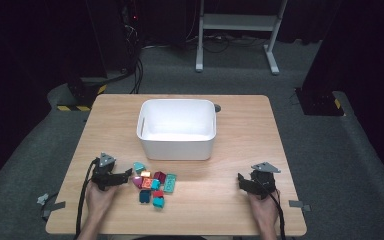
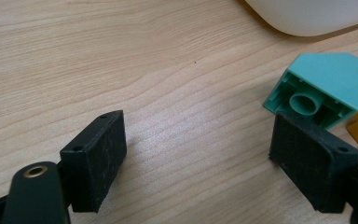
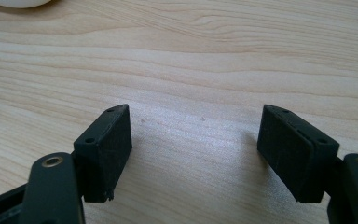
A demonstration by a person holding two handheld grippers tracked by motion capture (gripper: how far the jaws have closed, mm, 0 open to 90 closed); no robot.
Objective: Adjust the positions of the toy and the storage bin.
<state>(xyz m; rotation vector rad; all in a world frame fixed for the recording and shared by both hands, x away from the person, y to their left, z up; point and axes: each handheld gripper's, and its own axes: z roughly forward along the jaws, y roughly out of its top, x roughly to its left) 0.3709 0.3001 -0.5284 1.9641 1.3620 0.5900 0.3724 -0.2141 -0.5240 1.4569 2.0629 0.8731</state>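
High view: wooden table (image 1: 240,130) on grey carpet, dark surroundings; white bin (image 1: 177,129) at centre; cluster of coloured blocks (image 1: 154,184) just before it; left gripper (image 1: 128,174) beside the cluster, right gripper (image 1: 240,178) well apart.
Left gripper view: jaws spread wide, nothing between; teal block (image 2: 324,88) tipped on its side, hollow underside facing the camera, touching the right-hand pad (image 2: 307,158).
Right gripper view: jaws parted over bare wood.

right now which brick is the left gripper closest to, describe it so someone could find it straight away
Start at the white bin in the middle of the wooden table; in front of it lies a cluster of small coloured bricks. The one meant is the pale teal brick at the cluster's back left corner, just off the tip of the open left gripper. It lies tipped over, its hollow underside with a round tube facing the gripper.
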